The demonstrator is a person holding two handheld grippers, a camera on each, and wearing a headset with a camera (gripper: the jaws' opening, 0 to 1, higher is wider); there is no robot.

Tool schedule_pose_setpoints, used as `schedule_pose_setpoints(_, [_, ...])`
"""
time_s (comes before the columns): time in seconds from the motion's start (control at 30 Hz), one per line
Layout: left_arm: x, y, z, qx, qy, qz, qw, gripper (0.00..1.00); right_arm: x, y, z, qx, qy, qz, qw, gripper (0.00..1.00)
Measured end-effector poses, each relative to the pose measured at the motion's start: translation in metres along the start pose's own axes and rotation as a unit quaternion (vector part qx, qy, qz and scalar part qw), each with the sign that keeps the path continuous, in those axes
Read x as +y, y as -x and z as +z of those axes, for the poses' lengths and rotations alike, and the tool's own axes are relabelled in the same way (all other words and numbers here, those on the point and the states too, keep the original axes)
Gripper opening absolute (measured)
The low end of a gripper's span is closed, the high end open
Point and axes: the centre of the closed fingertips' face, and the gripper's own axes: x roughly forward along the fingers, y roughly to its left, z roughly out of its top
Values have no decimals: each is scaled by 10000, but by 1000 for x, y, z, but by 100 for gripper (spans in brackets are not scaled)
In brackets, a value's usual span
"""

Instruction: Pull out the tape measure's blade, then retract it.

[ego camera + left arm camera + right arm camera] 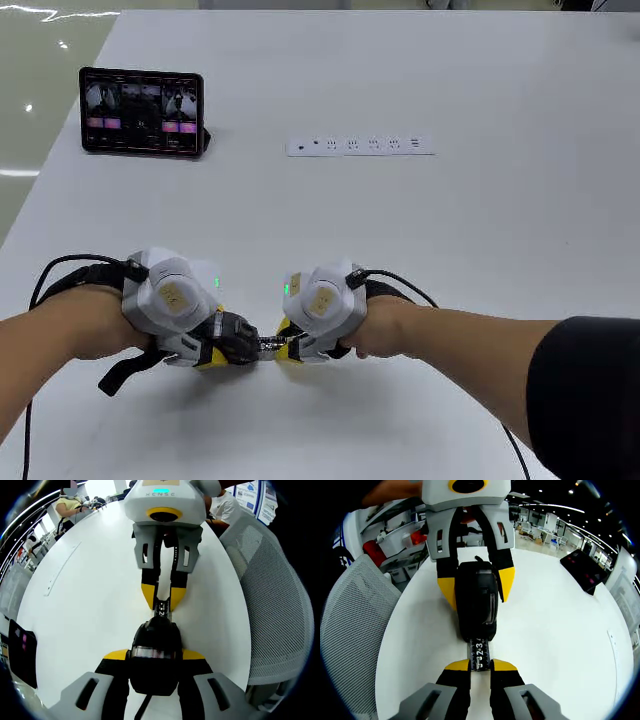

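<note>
I take this for the start of the pull. My left gripper point(155, 656) is clamped on the tape point(477, 600) and my right gripper point(480, 666) is pinched on the blade point(479, 652) tip, both close to the near edge of the bench point(450, 250). Only a short stub is out. Next, as I judge it, the right draws straight away while the left holds firm. The blade reads 2, 3 — and XENSE is printed on the right gripper.

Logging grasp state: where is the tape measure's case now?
Low centre in the head view, the case is clamped in the left tool, its short blade end pinched by the right tool.
</note>
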Motion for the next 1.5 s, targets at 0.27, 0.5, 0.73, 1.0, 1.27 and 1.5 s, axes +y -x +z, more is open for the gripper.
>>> schedule_pose_setpoints(0.27, [0, 0, 0, 3, 18, 10, 10000, 32, 0, 2, -2, 9, -11, 5, 10000, 10])
schedule_pose_setpoints(0.5, [0, 0, 0, 10, 11, 12, 10000, 32, -1, 4, -5, 28, -3, 17, 10000, 10])
schedule_pose_setpoints(0.73, [0, 0, 0, 13, 9, 22, 10000, 32, -1, 6, -7, 44, -11, 16, 10000, 10])
schedule_pose_setpoints(1.0, [0, 0, 0, 17, 14, 31, 10000, 32, -2, 7, -10, 63, -17, 12, 10000, 10])
schedule_pose_setpoints(1.27, [0, 0, 0, 21, 6, 35, 10000, 32, -1, 8, -11, 75, -36, 0, 10000, 10])
schedule_pose_setpoints(1.5, [0, 0, 0, 14, 7, 40, 10000, 32, -1, 10, -12, 86, -63, 10, 9999, 10])
